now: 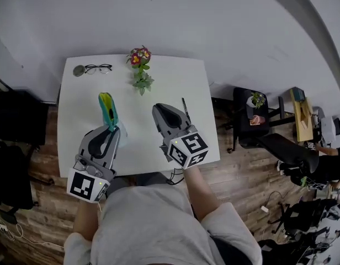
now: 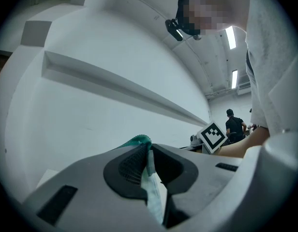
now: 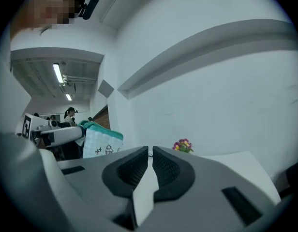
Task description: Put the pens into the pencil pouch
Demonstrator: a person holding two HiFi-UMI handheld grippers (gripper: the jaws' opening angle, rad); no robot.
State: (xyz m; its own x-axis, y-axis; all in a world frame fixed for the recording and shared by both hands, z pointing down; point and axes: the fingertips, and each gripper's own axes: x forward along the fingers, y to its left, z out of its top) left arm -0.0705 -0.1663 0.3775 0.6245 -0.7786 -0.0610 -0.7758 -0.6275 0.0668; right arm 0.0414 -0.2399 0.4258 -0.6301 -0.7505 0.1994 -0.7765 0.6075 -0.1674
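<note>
The person stood at the lower middle of the head view with both forearms stretched forward and up in the frame. The left forearm [image 1: 84, 221] ran up the lower left and carried the left gripper [image 1: 111, 128], which pointed about level. Its jaws were pressed on the cloth edge of the pencil pouch [image 1: 107, 108]. The right forearm [image 1: 201, 189] came from the lower right and leaned to the centre. The right gripper [image 1: 161, 111] pointed to the upper left, a little downward, and its jaws were drawn together to a thin slit.
</note>
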